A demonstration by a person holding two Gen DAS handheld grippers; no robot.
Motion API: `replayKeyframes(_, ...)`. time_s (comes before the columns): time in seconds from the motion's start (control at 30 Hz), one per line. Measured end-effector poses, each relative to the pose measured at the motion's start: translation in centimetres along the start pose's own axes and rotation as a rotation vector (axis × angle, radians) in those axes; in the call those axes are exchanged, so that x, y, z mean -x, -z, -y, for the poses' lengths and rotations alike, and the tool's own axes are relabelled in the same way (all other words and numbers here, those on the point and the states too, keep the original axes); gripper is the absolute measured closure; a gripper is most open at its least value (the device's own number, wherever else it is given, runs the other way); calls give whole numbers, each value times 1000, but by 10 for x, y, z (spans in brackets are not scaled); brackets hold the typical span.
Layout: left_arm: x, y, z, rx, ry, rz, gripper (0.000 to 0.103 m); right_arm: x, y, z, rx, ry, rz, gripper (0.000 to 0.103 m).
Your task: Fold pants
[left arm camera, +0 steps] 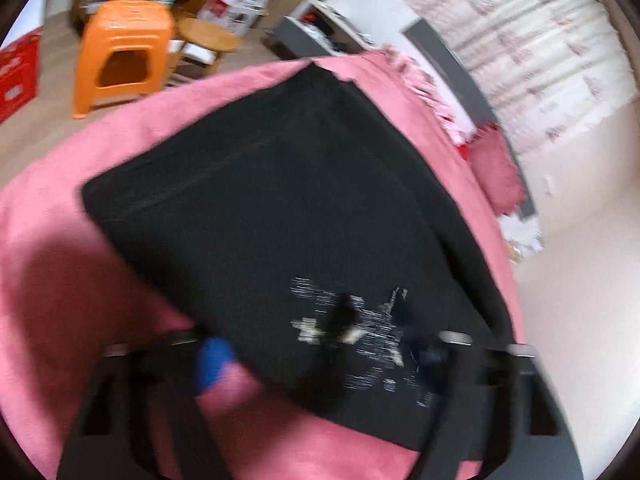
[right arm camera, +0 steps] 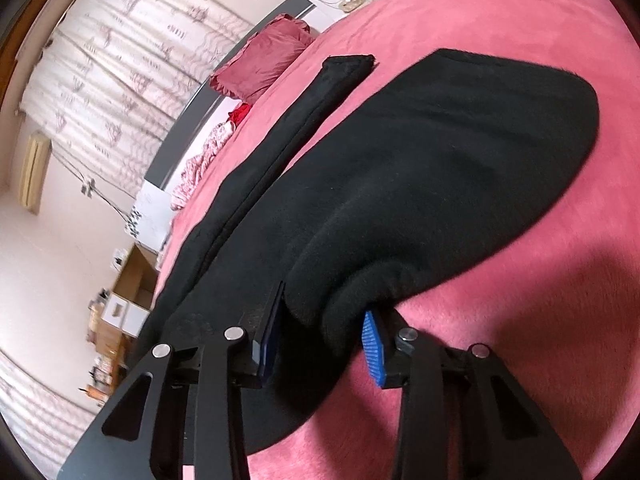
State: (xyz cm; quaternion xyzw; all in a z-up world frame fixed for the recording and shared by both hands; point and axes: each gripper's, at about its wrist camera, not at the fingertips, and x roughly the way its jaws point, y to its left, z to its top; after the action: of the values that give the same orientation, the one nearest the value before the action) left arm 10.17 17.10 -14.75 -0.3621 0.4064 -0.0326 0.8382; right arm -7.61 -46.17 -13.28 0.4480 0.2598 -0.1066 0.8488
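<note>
On the pink bed (right arm camera: 500,20), black pants (right arm camera: 440,160) stretch lengthwise toward the headboard (right arm camera: 224,92).

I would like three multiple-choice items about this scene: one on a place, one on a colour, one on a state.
1. Where do the black pants lie?
A. on the floor
B. on the pink bedcover
C. on a chair

2. What colour is the plastic stool?
A. orange
B. green
C. white

3. What is between the pads of the right tongs?
A. nothing
B. a pillow
C. a bunched fold of the pants

Answers:
1 B, pink cover surrounds the pants in both views.
2 A, the stool on the floor beyond the bed is orange.
3 C, in the right wrist view black cloth fills the gap between the blue pads.
</note>
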Motion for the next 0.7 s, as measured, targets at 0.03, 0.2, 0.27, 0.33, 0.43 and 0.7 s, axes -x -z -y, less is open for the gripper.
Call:
replayKeyframes(0.03, 0, -1, -4, 20, -21, -2, 67, -1, 0, 0, 5, 3, 0, 70)
replayKeyframes(0.2, 3, -5, -12, 40, -14, -19, 86, 0, 0, -5, 19, 26, -3, 77)
replayKeyframes(0.27, 6, -7, -12, 34, 1, -28, 93, 2, -1, -5, 10, 34, -9, 79)
replayKeyframes(0.33, 12, -11, -13, 55, 23, -39, 96, 5, -2, -6, 5, 45, -16, 81)
replayKeyframes(0.43, 23, -17, -9, 56, 67, -41, 97, 13, -8, -13, 29, 59, -16, 83)
replayKeyframes(0.7, 63, -19, 15, -74, 121, -46, 97, 37, -28, -40, 103, 33, 0, 86)
